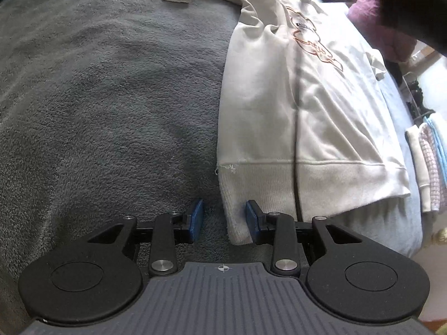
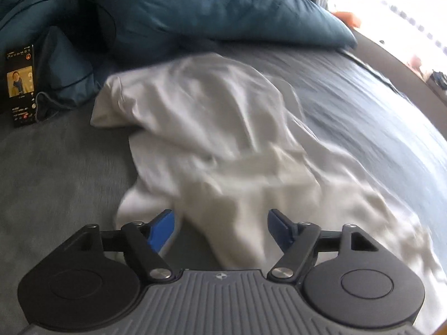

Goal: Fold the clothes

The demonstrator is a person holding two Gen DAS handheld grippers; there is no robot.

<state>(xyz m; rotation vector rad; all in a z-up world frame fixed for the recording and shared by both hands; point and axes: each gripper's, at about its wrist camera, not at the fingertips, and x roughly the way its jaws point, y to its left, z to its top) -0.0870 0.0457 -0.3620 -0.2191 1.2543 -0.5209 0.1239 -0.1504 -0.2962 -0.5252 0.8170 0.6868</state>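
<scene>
lying flat on the grey bed [image 1: 97,97]: cream sweatshirt [image 1: 321,106], ribbed hem nearest | left gripper [image 1: 224,220]: fingers narrowly parted, hem corner between them, grip unclear | right gripper [image 2: 220,230]: fingers wide, over a loose fold, nothing pinched | phone [image 2: 21,85] beside blue pillow [image 2: 209,8] | folded stack [image 1: 428,162] at bed edge

Grey blanket [image 1: 97,111] left of sweatshirt [image 1: 307,111] bare; pillows [image 2: 209,8] block far side.
</scene>
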